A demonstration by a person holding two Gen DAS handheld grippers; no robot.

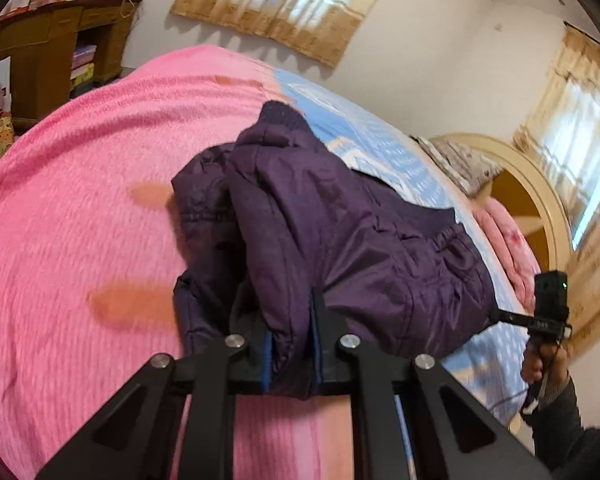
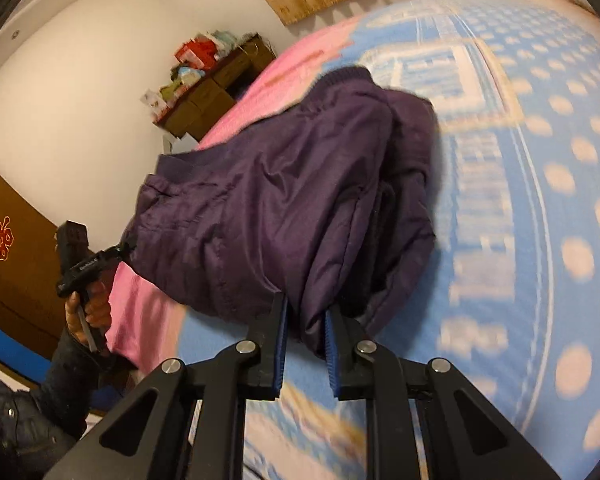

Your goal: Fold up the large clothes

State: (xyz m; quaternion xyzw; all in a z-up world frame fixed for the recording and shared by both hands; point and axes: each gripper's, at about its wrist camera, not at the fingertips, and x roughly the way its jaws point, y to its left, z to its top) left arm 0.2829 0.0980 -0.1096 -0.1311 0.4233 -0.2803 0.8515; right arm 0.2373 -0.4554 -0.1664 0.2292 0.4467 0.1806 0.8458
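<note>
1. Both grippers point down at a slant over the bed (image 1: 80, 208), each held in one hand: the left hand (image 2: 92, 312) and the right hand (image 1: 544, 364).
2. The left gripper (image 1: 292, 344) has its jaws clamped on the near edge of the purple jacket (image 1: 320, 216).
3. The right gripper (image 2: 306, 344) likewise has its jaws clamped on a fold of jacket.
4. One jacket lies bunched across one pink blanket (image 2: 292, 68) and one blue dotted cover (image 2: 540, 200).

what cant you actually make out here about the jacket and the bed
- Purple jacket: its front, zip and sleeves are folded under its own bulk in both views.
- Left gripper and right gripper: pad tips buried in fabric.
- Blue bedspread: print smeared by motion blur.
- Pink blanket: near edge cut off.
</note>
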